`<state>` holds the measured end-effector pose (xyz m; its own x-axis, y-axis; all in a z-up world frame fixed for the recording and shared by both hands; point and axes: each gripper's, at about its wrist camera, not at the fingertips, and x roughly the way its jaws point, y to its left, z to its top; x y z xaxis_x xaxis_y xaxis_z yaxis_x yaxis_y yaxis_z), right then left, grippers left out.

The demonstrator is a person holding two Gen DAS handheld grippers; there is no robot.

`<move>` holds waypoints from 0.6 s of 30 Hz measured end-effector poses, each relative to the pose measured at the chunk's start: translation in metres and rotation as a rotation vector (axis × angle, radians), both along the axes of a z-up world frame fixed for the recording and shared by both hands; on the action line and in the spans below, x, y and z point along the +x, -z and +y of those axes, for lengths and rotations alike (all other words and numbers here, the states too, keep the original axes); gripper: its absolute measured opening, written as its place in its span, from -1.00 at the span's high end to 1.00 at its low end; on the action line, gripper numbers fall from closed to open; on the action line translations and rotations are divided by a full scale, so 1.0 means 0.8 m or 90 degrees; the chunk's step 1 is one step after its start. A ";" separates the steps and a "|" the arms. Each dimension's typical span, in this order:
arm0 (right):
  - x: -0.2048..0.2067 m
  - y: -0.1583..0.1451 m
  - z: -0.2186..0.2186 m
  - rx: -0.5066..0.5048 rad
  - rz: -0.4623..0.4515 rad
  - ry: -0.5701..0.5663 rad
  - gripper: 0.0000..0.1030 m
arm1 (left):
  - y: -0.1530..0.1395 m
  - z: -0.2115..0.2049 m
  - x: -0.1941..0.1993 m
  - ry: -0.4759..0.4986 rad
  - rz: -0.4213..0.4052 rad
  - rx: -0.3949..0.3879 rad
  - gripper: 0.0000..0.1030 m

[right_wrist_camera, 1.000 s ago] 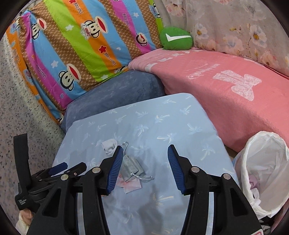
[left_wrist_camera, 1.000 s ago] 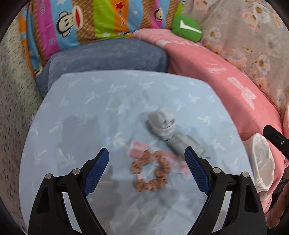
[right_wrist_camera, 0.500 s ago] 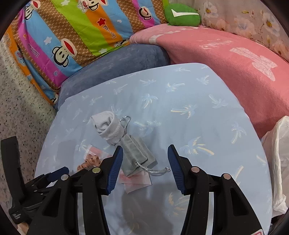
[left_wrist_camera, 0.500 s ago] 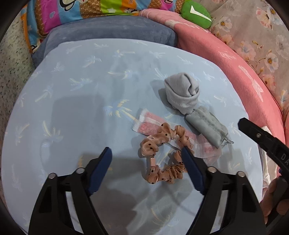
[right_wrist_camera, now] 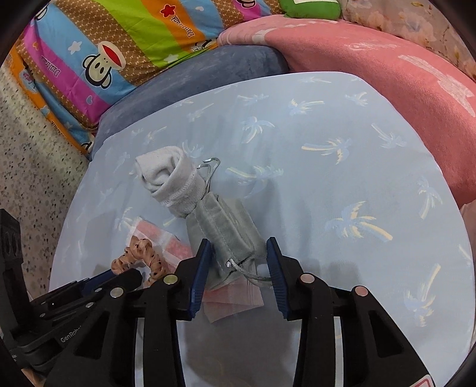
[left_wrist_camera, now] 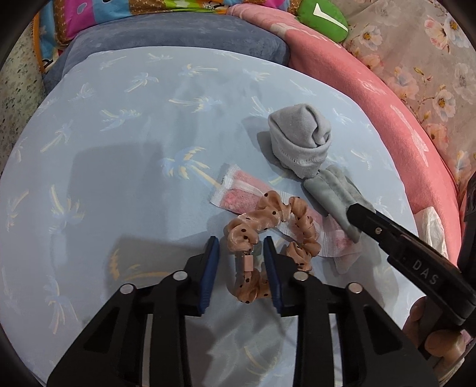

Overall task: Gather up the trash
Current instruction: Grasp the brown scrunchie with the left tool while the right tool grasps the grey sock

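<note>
On a light blue palm-print pillow [left_wrist_camera: 119, 148] lie a peach dotted scrunchie [left_wrist_camera: 267, 235], pink-and-white wrappers [left_wrist_camera: 238, 193], a rolled grey sock [left_wrist_camera: 300, 143] and a grey drawstring pouch [left_wrist_camera: 333, 193]. My left gripper [left_wrist_camera: 241, 253] has its jaws narrowed around the scrunchie's left loop, fingers close to the fabric on both sides. My right gripper [right_wrist_camera: 238, 262] straddles the pouch [right_wrist_camera: 229, 235] with a visible gap to each finger; a wrapper [right_wrist_camera: 232, 300] lies under it. The scrunchie [right_wrist_camera: 139, 256] and sock [right_wrist_camera: 169, 181] also show in the right wrist view.
A dark blue cushion [left_wrist_camera: 166, 35], a striped cartoon pillow [right_wrist_camera: 125, 38] and a pink blanket [left_wrist_camera: 386, 113] ring the blue pillow. A green cushion [left_wrist_camera: 321, 15] lies behind. A white bag's edge [left_wrist_camera: 431, 226] shows at the right. Speckled floor [right_wrist_camera: 26, 166] lies left.
Both grippers have come down closer to the pile. The left jaws have narrowed a lot around the scrunchie. The right jaws have narrowed slightly around the pouch.
</note>
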<state>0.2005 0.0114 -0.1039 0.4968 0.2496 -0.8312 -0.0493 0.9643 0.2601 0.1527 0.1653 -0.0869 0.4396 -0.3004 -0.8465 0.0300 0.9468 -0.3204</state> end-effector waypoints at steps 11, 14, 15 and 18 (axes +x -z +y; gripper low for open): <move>-0.008 -0.008 0.003 0.004 -0.008 -0.006 0.77 | -0.001 -0.011 -0.003 0.010 0.006 -0.006 0.79; -0.013 -0.014 -0.001 0.007 -0.014 -0.002 0.77 | -0.004 -0.013 -0.005 0.011 0.005 -0.008 0.80; -0.015 -0.017 -0.002 0.008 -0.016 -0.001 0.77 | -0.006 -0.013 -0.006 0.011 0.003 -0.008 0.80; -0.021 -0.025 -0.006 0.011 -0.023 0.002 0.77 | -0.011 -0.016 -0.011 0.012 -0.003 -0.009 0.81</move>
<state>0.1835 0.0063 -0.0843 0.5270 0.2619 -0.8085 -0.0559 0.9600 0.2745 0.1443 0.1528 -0.0779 0.4378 -0.3208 -0.8399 0.0499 0.9414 -0.3335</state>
